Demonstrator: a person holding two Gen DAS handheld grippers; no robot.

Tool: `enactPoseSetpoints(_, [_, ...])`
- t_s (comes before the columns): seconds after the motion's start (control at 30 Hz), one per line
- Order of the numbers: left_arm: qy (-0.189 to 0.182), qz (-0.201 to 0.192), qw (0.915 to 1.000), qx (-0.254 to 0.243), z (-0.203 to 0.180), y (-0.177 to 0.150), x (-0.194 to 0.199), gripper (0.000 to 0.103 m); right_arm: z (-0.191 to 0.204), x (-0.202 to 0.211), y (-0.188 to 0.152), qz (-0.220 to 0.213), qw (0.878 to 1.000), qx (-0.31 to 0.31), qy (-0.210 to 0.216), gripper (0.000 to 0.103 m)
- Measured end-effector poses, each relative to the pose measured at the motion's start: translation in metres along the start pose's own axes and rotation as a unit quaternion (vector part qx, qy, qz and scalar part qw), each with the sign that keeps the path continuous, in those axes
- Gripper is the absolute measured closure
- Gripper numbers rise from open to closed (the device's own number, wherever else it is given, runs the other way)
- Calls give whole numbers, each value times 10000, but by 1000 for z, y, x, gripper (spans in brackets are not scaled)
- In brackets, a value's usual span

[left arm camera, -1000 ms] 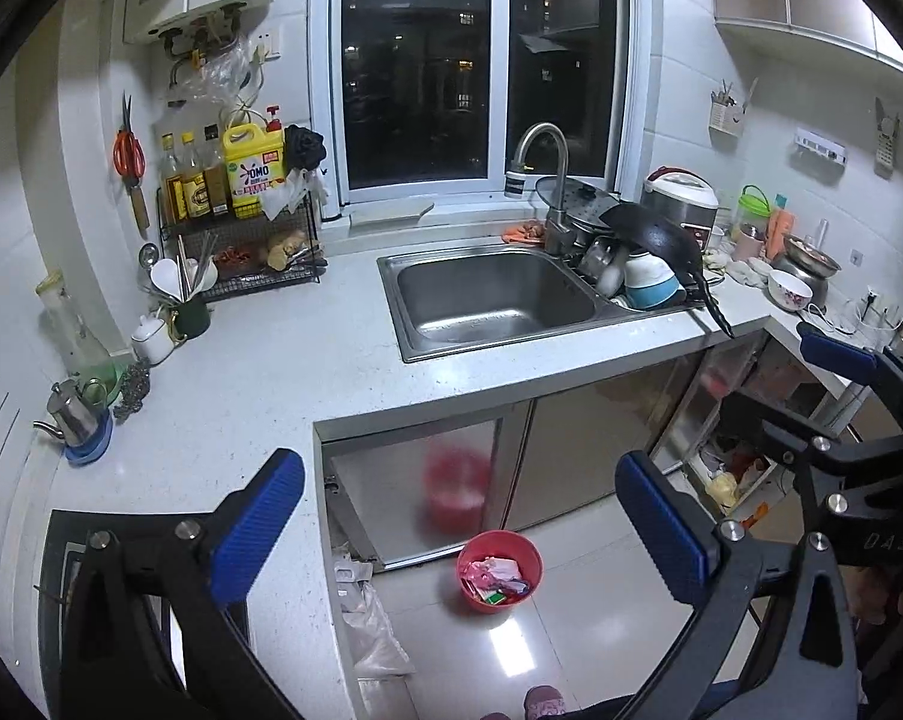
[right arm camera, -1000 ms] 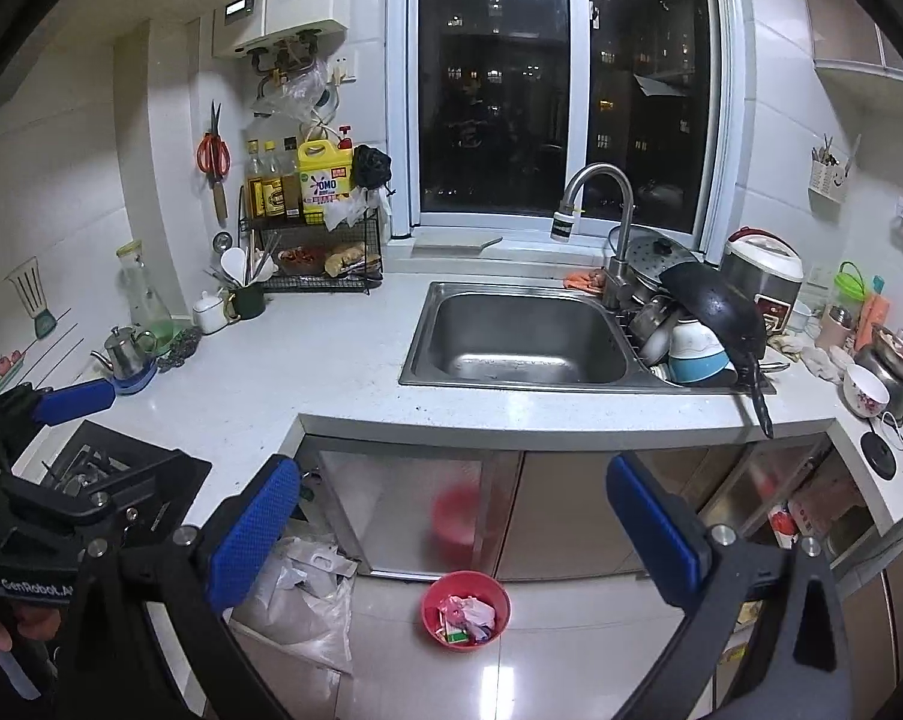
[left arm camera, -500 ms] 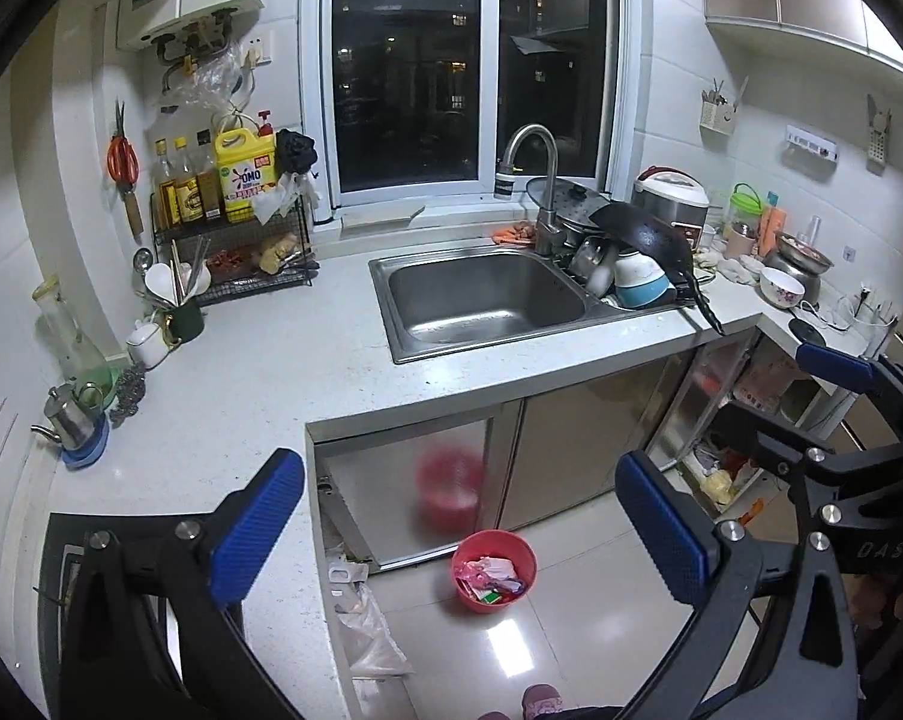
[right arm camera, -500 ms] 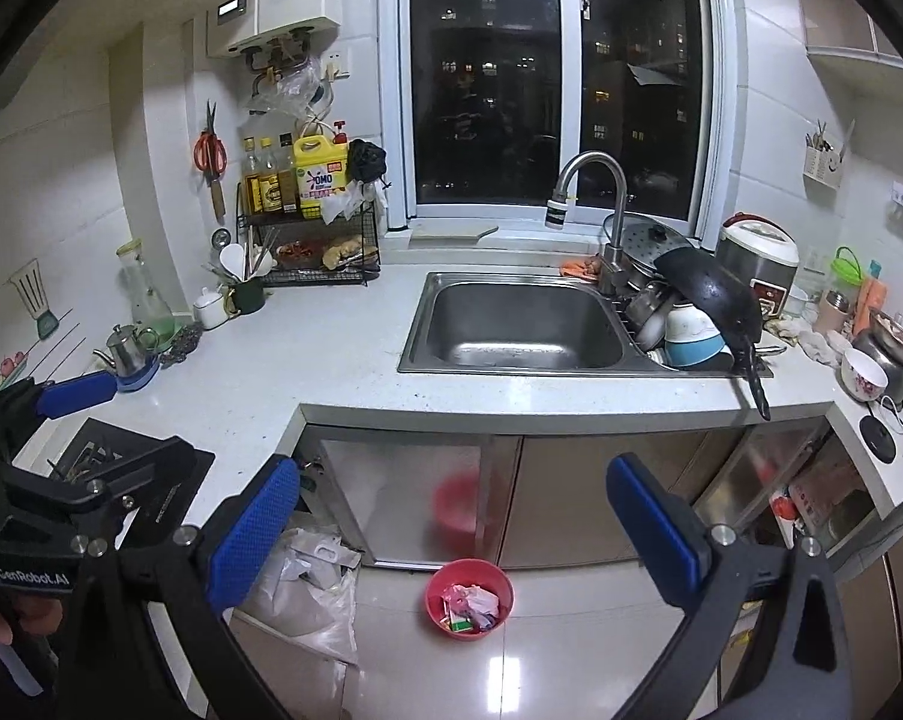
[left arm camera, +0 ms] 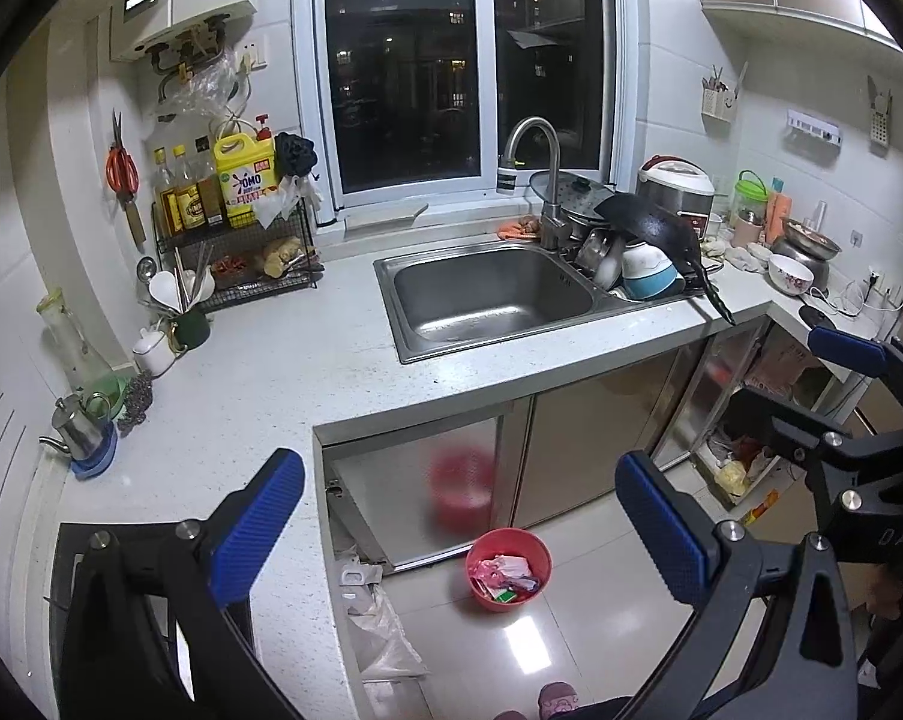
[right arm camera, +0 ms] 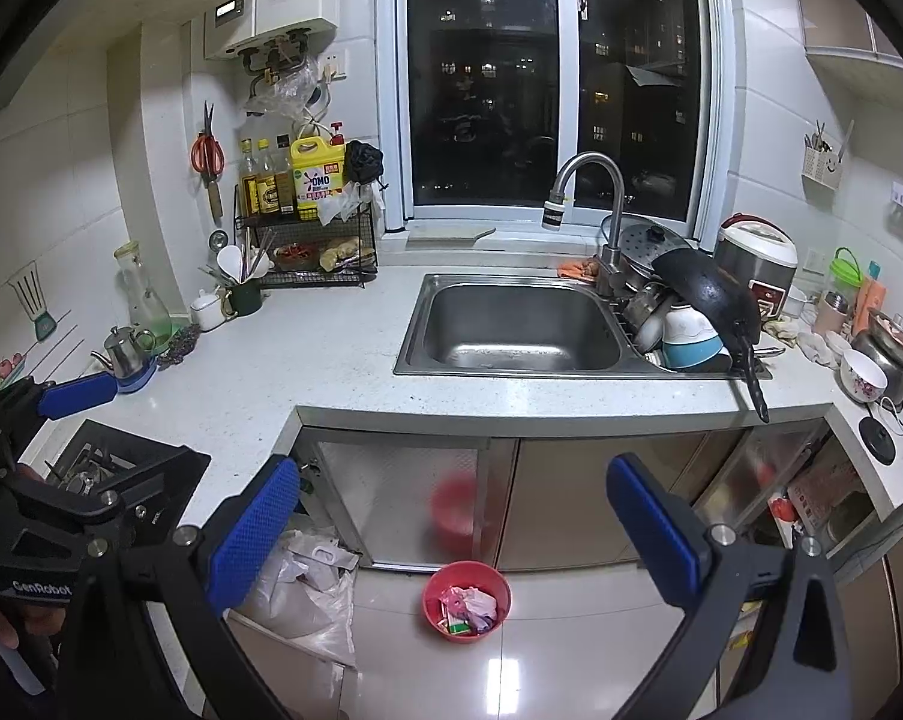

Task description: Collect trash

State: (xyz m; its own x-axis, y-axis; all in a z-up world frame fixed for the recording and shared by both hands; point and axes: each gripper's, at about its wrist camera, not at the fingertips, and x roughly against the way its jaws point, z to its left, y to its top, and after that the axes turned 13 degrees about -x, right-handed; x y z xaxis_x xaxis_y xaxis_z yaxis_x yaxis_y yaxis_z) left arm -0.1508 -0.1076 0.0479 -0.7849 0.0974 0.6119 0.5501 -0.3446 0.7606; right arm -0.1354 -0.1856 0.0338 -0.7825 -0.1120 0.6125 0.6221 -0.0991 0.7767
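A small red bin (left arm camera: 509, 567) (right arm camera: 467, 600) stands on the shiny floor in front of the sink cabinet, holding crumpled pink, white and green wrappers. My left gripper (left arm camera: 460, 519) hangs open high above the counter corner and floor, nothing between its blue pads. My right gripper (right arm camera: 451, 525) is also open and empty, held at similar height facing the sink. Each gripper shows at the edge of the other's view. A white plastic bag (right arm camera: 304, 594) (left arm camera: 385, 642) slumps on the floor at the cabinet's left corner.
A steel sink (right arm camera: 517, 324) is set in the white speckled counter (left arm camera: 259, 378), with stacked dishes and a black pan (right arm camera: 709, 294) to its right. A rack of bottles (left arm camera: 229, 228) stands at the back left, a stove (right arm camera: 121, 468) at the near left.
Both grippers have lifted and drawn back slightly, so the counter and bin sit a little lower and farther in view. Both stay open and empty.
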Motion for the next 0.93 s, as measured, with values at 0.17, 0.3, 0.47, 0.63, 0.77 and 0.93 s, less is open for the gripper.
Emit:
enactPoseSetpoints(0.17, [0, 5, 10000, 18, 0, 1, -1, 0, -2, -3, 0, 58, 10000, -7, -2, 1])
enactPoseSetpoints(0.3, [1, 16, 10000, 22, 1, 1, -4, 0, -4, -4, 0, 80, 10000, 7, -7, 1])
enactPoseSetpoints(0.47, [11, 40, 10000, 10, -1, 2, -7, 0, -5, -4, 1, 71, 10000, 22, -20, 1])
enactPoseSetpoints(0.63, [23, 68, 10000, 4, -3, 4, -9, 0, -9, -5, 3, 82, 10000, 38, 6, 1])
enactPoseSetpoints(0.77, [6, 65, 10000, 5, -1, 3, -9, 0, -11, -6, 6, 96, 9999, 42, 33, 1])
enactPoseSetpoints(0.93, [7, 81, 10000, -18, -1, 3, -10, 0, -14, -9, 8, 114, 9999, 50, 70, 1])
